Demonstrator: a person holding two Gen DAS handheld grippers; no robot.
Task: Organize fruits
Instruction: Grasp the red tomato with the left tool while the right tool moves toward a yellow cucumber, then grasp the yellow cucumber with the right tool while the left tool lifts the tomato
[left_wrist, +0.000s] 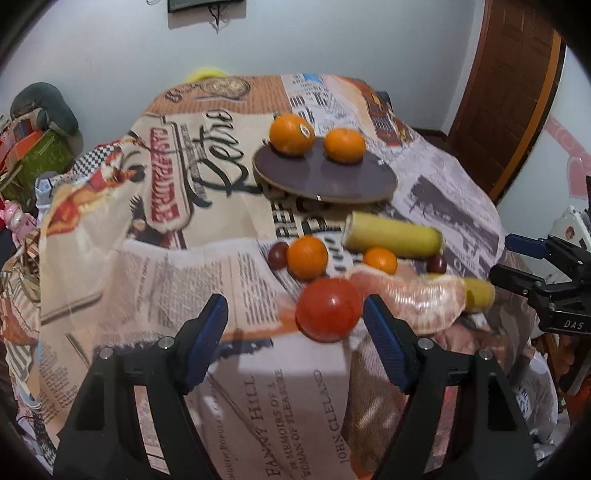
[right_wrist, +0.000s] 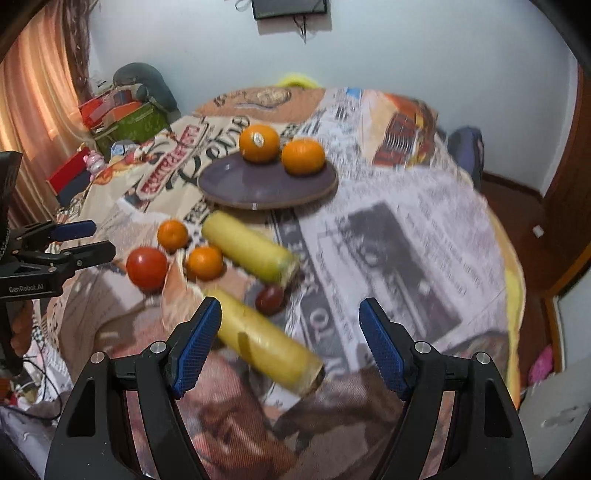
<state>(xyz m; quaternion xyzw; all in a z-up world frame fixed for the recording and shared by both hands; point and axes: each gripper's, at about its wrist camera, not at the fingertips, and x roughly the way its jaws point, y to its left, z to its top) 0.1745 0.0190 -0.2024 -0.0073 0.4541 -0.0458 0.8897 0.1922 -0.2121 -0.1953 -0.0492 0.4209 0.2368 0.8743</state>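
Both tools gape empty, left tool nearest the tomato: smooth, squishy, probably rolls, so squeeze gently across its middle.

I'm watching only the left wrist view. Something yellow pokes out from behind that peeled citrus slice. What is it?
Observer: It's a second banana. The right wrist view shows it whole.
Visitor: Is the other claw holding anything?
Observer: No. The right claw is open and empty, and that banana lies by its left finger.
Visitor: What's off to the left of the table?
Observer: A pinkish-orange curtain hangs there.
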